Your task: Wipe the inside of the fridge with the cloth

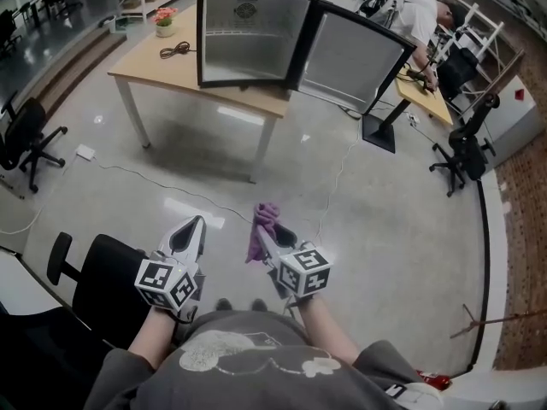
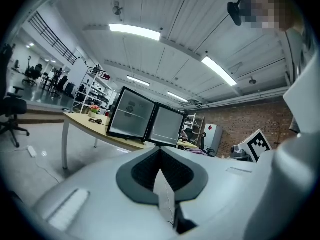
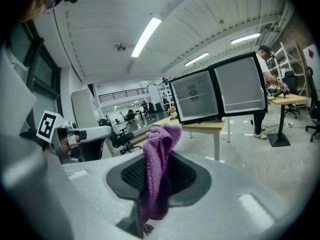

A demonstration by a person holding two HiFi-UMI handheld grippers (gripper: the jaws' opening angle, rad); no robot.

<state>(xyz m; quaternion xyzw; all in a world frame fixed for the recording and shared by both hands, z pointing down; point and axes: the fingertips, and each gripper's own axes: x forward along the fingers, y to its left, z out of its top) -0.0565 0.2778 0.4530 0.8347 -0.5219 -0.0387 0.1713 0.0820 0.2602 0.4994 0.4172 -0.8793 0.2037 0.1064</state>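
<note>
A small fridge stands on a wooden table far ahead, its door swung wide open to the right; the inside looks bare and white. It also shows in the left gripper view, fridge, and the right gripper view, fridge. My right gripper is shut on a purple cloth, which hangs between the jaws, cloth. My left gripper is shut with nothing in it, a few metres short of the table.
A black office chair sits close by at my left. A flower pot and a coiled cable lie on the table's left. A person works at a desk on the right. Cables trail over the floor.
</note>
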